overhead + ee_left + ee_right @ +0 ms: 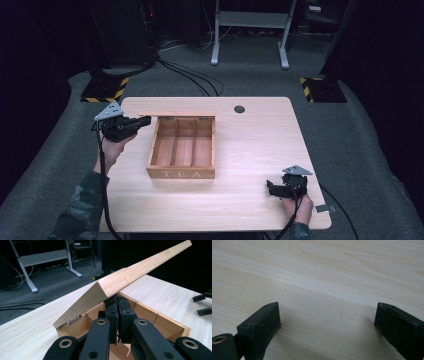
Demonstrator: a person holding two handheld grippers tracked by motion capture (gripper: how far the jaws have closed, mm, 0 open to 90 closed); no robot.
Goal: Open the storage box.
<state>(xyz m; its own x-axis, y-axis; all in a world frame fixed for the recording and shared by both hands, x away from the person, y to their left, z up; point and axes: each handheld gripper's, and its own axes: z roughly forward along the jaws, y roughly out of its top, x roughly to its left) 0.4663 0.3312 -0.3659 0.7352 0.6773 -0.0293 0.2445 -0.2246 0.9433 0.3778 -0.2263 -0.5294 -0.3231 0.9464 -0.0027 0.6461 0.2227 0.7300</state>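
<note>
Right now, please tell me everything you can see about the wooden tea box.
The tea box is light wood with TEA on its near front wall. Dividers split it into three long compartments, all looking empty. It stands mid-table. Its hinged lid is raised, tilted up at the far side. The left gripper, jaws closed, is under the lid's edge at the box's left side.

I count one wooden tea box [181, 173] near the table's centre, divided into three compartments [184, 143], with one hinged lid [130, 275] raised at its 12 o'clock edge. One table [250, 165] carries it, with one round cable hole [239, 109] toward 1 o'clock. I have two grippers: left gripper [144, 120] at 9 o'clock, right gripper [270, 187] at 4 o'clock.
</note>
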